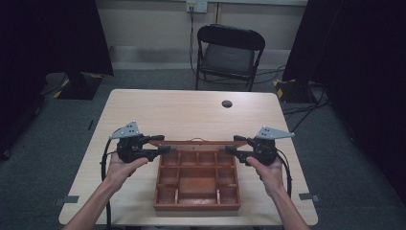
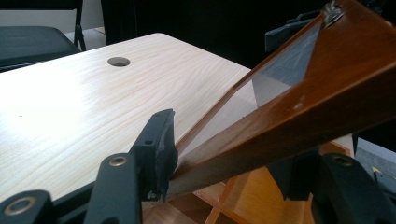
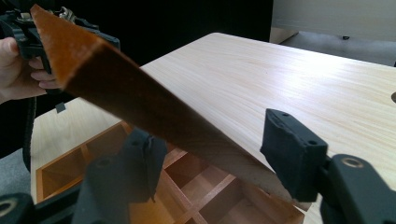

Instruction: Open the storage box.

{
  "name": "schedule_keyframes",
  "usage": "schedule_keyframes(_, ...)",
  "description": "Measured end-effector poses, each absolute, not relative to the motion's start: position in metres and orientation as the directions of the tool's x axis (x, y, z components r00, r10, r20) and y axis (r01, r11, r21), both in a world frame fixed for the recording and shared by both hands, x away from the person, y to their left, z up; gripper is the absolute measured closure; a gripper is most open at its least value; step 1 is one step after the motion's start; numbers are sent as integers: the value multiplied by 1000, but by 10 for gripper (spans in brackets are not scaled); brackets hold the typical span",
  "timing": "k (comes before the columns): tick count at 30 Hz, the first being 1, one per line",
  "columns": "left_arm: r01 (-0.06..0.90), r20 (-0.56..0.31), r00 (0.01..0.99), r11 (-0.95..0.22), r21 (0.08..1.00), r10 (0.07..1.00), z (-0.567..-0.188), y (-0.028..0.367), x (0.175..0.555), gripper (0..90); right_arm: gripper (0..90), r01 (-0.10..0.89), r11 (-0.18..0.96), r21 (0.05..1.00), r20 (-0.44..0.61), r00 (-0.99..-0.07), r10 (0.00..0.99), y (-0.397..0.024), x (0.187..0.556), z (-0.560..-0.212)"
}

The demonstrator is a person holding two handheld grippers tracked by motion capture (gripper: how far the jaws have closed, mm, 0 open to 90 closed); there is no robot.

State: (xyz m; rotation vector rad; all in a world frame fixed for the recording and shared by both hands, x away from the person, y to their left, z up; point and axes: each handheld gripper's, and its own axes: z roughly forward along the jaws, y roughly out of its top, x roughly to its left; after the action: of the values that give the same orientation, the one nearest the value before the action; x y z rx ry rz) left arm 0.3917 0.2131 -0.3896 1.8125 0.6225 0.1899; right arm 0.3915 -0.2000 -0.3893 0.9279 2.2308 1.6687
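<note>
Two grippers are meeting a hinged lid from opposite ends. The left gripper [image 1: 165,143] is reaching in from the left, and in the left gripper view its jaws are standing on either side of the lid's [image 2: 299,116] wooden frame edge, one pad pressing the frame's corner; whether the far jaw is touching is hard to tell, so I cannot tell if it is clamped. The right gripper [image 1: 231,143] is coming in from the right, and in the right gripper view its jaws are straddling the frame with a visible gap at the right pad, so it is standing released around the edge rather than gripping.

The lid is sitting raised and tilted above the back edge of a brown wooden box [image 1: 197,205], its clear pane showing in the left gripper view. The box, divided into many open compartments, is lying near the front edge of the light wooden table [image 1: 191,112], centred between the two hands.

Beyond the lid the tabletop is running bare to its far edge, broken by one round cable hole [image 1: 227,103]. Strips of bare table are lying left and right of the box. A black folding chair [image 1: 229,55] is standing past the far edge, well apart.
</note>
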Motion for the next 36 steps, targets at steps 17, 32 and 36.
schedule_keyframes(17,327,-188,833,-189,926,520,-393,216,401,509,390,354,165,920,191,-776,601,-196,396,-382)
schedule_keyframes(32,316,-159,832,-219,923,532,-393,214,407,524,388,361,147,921,205,-769,605,-195,405,-383)
schedule_keyframes(36,322,-163,827,-215,922,539,-395,213,409,525,386,373,142,917,218,-767,603,-195,408,-385)
